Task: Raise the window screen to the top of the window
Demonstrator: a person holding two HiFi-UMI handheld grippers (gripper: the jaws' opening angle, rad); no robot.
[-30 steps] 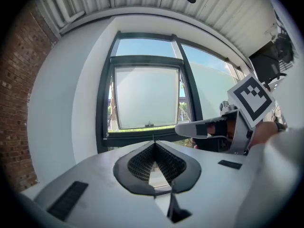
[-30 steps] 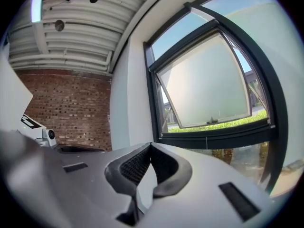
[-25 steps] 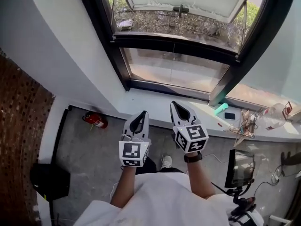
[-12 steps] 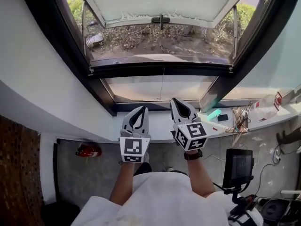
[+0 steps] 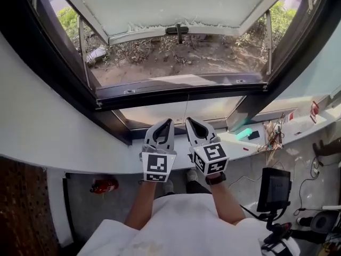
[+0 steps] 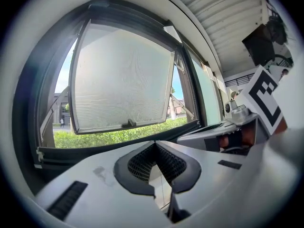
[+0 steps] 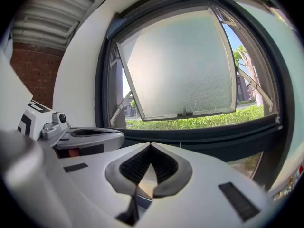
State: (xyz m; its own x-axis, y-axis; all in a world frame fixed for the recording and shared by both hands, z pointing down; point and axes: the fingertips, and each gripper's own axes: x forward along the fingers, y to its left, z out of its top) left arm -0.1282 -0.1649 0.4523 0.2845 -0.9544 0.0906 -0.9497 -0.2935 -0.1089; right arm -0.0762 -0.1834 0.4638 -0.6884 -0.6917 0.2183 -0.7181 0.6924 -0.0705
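Note:
The window's frosted panel (image 5: pixel 160 1) is swung outward at its bottom, with a dark handle (image 5: pixel 178 30) on its lower edge and ground and shrubs showing below it. The dark frame's crossbar (image 5: pixel 181 88) runs under the opening. Both grippers are held side by side in front of the sill, below the crossbar and apart from the panel. My left gripper (image 5: pixel 167 122) is shut with nothing in it. My right gripper (image 5: pixel 189 120) is shut and empty too. The panel (image 6: pixel 121 80) and its handle (image 6: pixel 128 123) stand ahead of the left gripper (image 6: pixel 154 144). The right gripper (image 7: pixel 151 145) also faces the panel (image 7: pixel 180 65).
A white sill (image 5: pixel 106 161) runs under the window, with a teal object (image 5: pixel 243 134), a dark phone (image 5: pixel 254 135) and tangled wires (image 5: pixel 274 137) at its right end. A monitor on a stand (image 5: pixel 273 190) is at lower right, a red fire extinguisher (image 5: pixel 104 185) on the floor.
Both grippers have moved forward toward the window and drawn closer together. The view has tilted up, so the open panel fills more of the picture. Both stayed shut.

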